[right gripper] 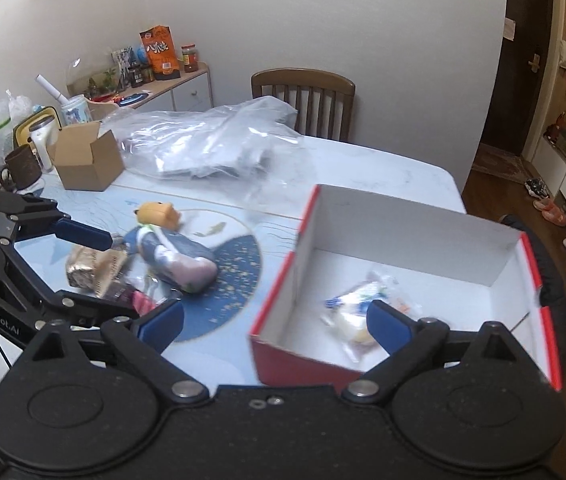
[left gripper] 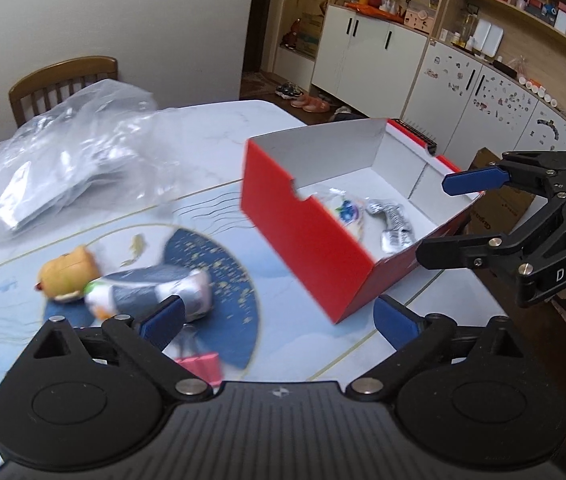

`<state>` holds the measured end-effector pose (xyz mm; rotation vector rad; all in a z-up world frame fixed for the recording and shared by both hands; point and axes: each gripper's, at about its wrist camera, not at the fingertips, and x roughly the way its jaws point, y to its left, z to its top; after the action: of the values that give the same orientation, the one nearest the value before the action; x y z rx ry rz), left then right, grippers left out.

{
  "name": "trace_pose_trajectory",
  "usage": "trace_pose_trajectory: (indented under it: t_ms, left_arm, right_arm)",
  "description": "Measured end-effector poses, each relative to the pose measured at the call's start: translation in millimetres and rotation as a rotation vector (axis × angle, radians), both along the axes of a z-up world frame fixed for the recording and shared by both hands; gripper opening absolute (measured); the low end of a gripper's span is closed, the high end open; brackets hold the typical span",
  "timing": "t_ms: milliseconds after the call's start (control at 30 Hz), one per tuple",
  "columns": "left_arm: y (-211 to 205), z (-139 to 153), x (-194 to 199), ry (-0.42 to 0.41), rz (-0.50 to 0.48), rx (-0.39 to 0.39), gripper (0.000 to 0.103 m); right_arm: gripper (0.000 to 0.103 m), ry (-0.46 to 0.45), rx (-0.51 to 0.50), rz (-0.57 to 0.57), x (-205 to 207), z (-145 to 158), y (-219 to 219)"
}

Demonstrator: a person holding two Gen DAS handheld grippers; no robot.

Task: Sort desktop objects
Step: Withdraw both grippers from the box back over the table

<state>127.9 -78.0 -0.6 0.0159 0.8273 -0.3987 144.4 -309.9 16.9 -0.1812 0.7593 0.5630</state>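
Right now you are holding both grippers tilted down over the table (left gripper: 219, 128). Your left gripper (left gripper: 279, 320) is gaping wide with nothing between its pads, hanging before the plush toy (left gripper: 151, 292). Your right gripper (right gripper: 275, 320) is likewise spread and empty, reaching over the near rim of the red box (right gripper: 295, 360). Wrapped packets (right gripper: 359, 312) are lying blurred inside it. Farther off, a clear plastic bag (right gripper: 219, 144) is hiding its contents.
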Motion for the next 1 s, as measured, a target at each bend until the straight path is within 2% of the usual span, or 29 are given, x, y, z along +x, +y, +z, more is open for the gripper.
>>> trace_pose_trajectory:
  t_ms: [200,500,1000]
  left_arm:
    - [45.3,-9.7,-22.0,-0.015,0.029,-0.001,0.103]
    - [104.3,-40.1,-47.3,0.033,0.087,0.034,0.103]
    - [122.4,-83.8,-63.4,0.073,0.007,0.090,0.103]
  right_arm:
    - [0.102,-0.001,0.009,-0.002,-18.3,-7.0,28.6]
    - [0.102,0.019,0.036,-0.029,-36.8,-26.0,71.8]
    - [0.102,0.061,-0.009,-0.063,-45.4,-68.7,127.9]
